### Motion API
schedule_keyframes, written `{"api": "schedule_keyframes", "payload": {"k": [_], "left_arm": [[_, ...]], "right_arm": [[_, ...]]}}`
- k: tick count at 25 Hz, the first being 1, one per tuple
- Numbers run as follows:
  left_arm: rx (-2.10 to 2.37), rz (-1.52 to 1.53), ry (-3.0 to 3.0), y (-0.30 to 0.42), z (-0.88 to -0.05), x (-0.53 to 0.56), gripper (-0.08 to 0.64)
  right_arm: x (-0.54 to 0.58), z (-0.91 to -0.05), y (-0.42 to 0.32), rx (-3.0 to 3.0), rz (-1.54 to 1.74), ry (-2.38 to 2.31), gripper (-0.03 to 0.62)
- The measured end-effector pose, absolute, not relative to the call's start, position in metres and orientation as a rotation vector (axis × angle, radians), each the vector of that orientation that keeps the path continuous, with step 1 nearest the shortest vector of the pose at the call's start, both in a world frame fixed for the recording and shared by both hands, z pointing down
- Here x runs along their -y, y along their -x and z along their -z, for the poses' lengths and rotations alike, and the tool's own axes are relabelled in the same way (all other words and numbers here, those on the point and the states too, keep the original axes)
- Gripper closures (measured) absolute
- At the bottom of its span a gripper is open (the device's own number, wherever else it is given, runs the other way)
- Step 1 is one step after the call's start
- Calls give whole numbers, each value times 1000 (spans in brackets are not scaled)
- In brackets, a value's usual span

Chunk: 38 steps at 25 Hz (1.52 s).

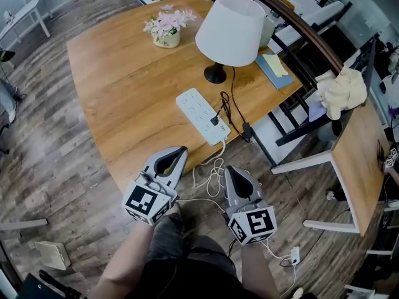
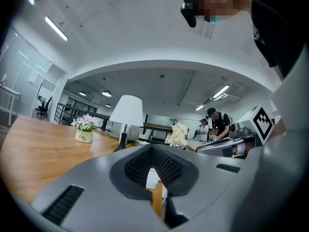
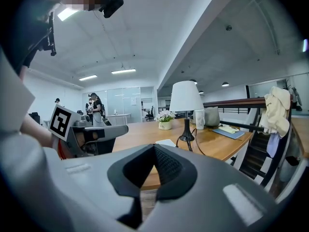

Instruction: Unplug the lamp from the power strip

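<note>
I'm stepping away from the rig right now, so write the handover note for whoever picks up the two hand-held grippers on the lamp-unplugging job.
Left hand-held gripper: jaws together, empty, at the table's near edge, short of the power strip.
Right hand-held gripper: jaws together, empty, just off that edge.
Power strip: lies on the wooden table, in front of the lamp.
Black plug: seated in the strip near its close end.
Done: nothing yet; neither gripper touches anything.
Left: open a gripper, grip the plug and pull it out, probably steadying the strip with the other.

lamp (image 1: 230, 30) behind power strip (image 1: 199, 112) on table (image 1: 124, 92), flowers (image 1: 167, 28) at lamp's left
</note>
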<state>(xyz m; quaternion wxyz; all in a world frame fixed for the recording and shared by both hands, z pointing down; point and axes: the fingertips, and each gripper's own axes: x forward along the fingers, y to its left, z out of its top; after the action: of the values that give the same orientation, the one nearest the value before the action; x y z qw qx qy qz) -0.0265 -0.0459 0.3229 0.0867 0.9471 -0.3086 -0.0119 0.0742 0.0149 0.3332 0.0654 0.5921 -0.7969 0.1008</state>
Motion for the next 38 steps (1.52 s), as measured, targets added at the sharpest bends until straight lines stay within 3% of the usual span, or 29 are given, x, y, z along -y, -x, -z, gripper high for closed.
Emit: {"api": "schedule_keyframes", "payload": {"k": [34, 35, 38], "left_arm": [[998, -235, -2750, -46, -403, 128, 565], [1007, -238, -2748, -48, -404, 132, 565], [1033, -280, -2734, -51, -406, 141, 565]], "right_arm": [[110, -403, -99, 2394, -336, -1528, 583], [114, -404, -98, 2400, -344, -1518, 546], [124, -410, -99, 2401, -357, -1498, 541]]}}
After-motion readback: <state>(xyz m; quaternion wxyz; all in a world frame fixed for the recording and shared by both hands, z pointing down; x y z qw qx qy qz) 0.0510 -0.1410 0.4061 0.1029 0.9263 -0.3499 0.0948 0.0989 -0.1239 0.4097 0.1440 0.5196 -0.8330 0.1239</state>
